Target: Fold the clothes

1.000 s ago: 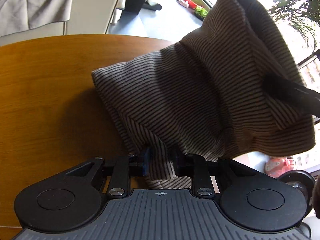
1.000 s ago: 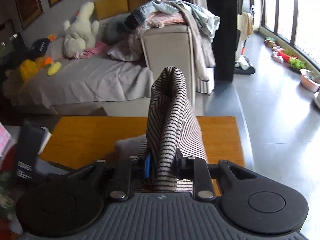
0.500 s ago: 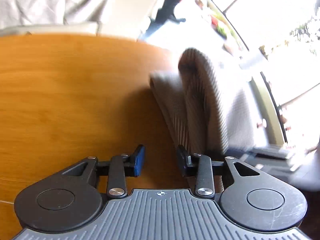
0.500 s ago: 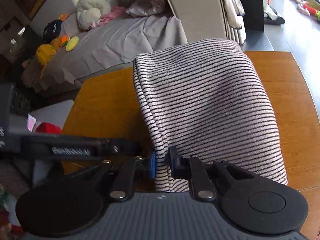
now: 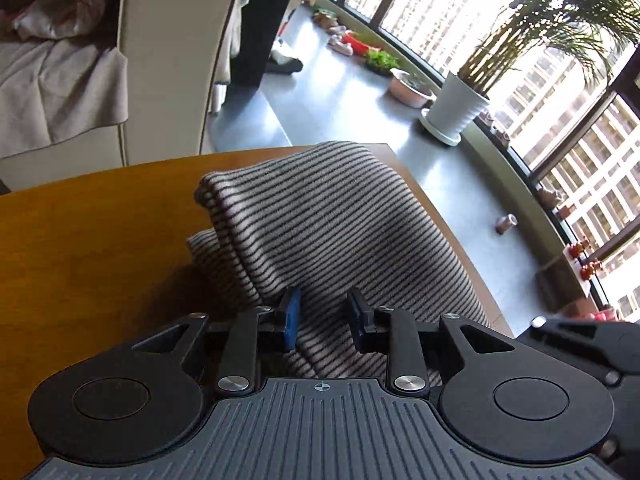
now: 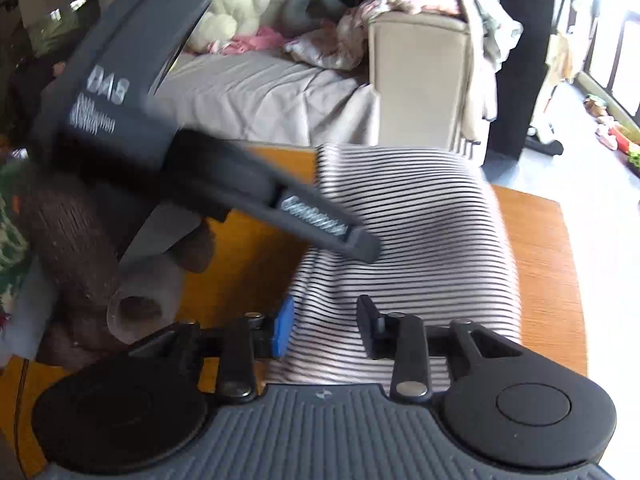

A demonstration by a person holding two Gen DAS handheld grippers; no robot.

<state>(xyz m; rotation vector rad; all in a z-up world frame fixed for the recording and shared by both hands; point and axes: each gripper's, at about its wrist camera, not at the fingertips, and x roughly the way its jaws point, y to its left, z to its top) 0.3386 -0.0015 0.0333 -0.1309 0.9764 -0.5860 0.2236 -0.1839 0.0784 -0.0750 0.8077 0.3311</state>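
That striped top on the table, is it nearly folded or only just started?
Nearly folded, it seems. The striped top lies doubled over on the wooden table, one layer over another. Nothing is in hand: the left gripper and right gripper are both open over it. What seems left is perhaps a last fold or smoothing.

We count one striped garment (image 5: pixel 332 236), folded in layers on one wooden table (image 5: pixel 92 248) at the centre of both views. Two grippers show: the left gripper (image 5: pixel 323 316) at the bottom of its own view, jaws apart, and the right gripper (image 6: pixel 326 328) likewise, jaws apart. In the right wrist view, upper left, we see one plush toy (image 6: pixel 232 0) on one sofa (image 6: pixel 416 80). In the left wrist view, upper right, stands one potted palm in a white pot (image 5: pixel 456 108), with one pink bowl (image 5: pixel 410 90) beside it.
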